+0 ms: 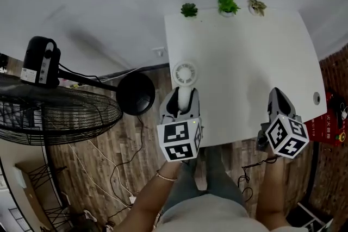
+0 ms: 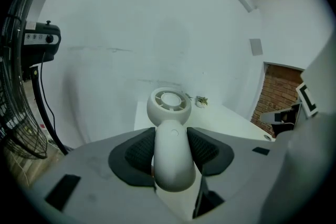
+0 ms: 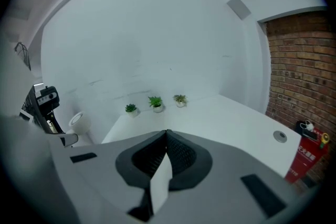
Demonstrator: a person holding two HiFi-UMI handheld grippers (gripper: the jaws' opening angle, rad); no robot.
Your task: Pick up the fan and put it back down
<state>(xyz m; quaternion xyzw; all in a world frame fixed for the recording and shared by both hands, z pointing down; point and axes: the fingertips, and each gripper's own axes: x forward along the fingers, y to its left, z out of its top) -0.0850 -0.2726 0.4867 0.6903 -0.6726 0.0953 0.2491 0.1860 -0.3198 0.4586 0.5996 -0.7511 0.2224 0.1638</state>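
Only the left gripper view shows the left gripper (image 2: 170, 152) squeezing the white fan (image 2: 169, 113) by its handle, at the table's (image 1: 244, 57) near-left edge; handle runs near-far, head far; the right gripper (image 3: 164, 157) is closed, empty

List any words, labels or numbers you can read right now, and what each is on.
No text reads clearly.
Red box: white print, too blurred to read.
Floor fan control panel: small marks, unreadable.
Left claw and right claw cubes: square marker patterns, no words.
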